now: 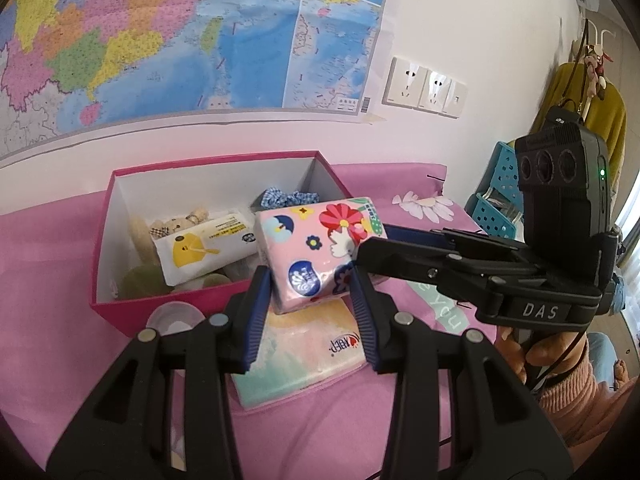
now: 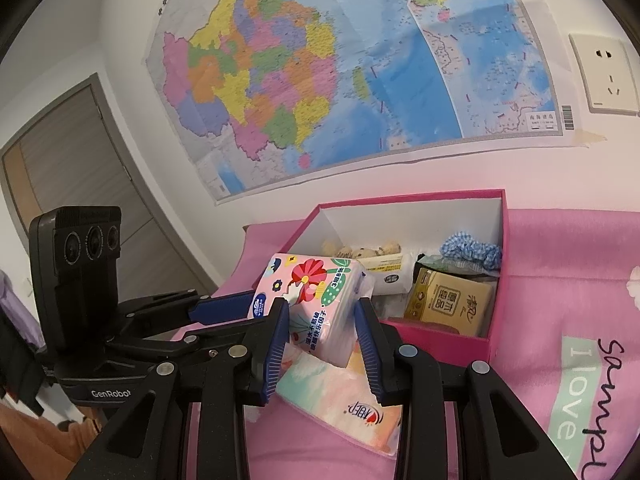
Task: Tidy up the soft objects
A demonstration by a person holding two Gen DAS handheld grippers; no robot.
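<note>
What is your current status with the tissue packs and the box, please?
Left gripper and right gripper both shut on floral tissue pack, lifted beside pink box. Pastel tissue pack still on bed below. Box already crowded.

"DAS" is printed on the right gripper [image 1: 372, 248], and "GenRobot" on the left gripper [image 2: 224, 312]. The pink cloth [image 2: 580, 380] reads "I love" with handwritten "sample" alongside. The tissue packs carry Chinese print, too small to read surely.
</note>
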